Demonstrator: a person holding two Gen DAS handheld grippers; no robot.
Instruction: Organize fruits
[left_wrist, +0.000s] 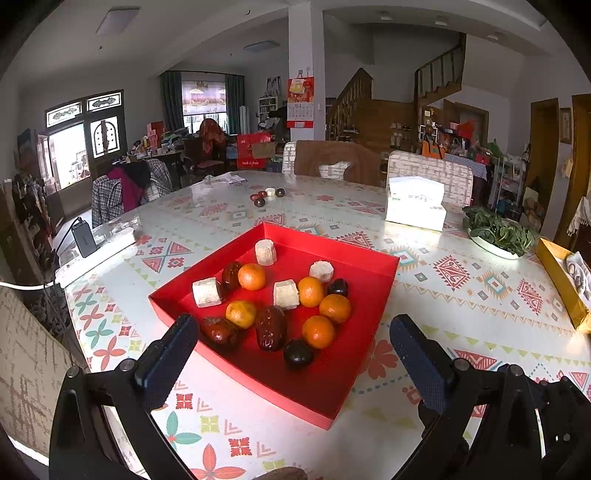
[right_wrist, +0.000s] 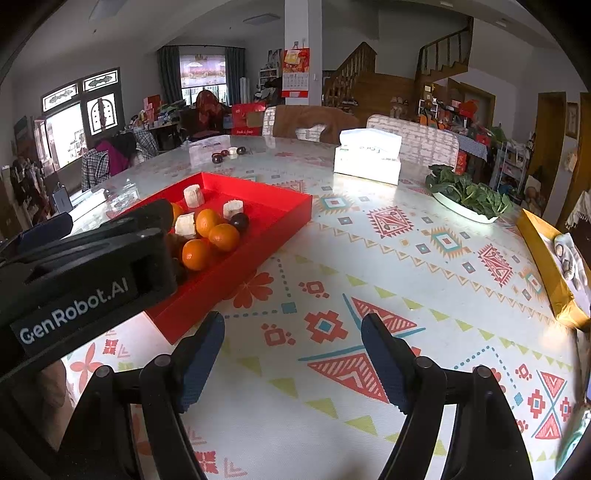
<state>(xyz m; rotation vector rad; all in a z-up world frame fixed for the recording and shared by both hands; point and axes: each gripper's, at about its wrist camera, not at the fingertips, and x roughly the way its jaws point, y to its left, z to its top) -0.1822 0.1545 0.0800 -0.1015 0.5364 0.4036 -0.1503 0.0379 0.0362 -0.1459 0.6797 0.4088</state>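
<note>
In the right wrist view, the left gripper (right_wrist: 92, 258) blocks the near left part of the red tray (right_wrist: 258, 229), hiding several fruits behind it. To the far right of the right gripper (right_wrist: 291, 325), the gold box (right_wrist: 546, 266) is cut off by the picture's edge, and its contents are too unclear to name. Far ahead of the left gripper (left_wrist: 291, 325), small dark fruits (left_wrist: 260, 199) on the table (left_wrist: 443, 314) are too small to identify.

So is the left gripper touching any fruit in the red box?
Apart. The left wrist view shows the left gripper open above the red box, fruit lying untouched between its fingers.
</note>
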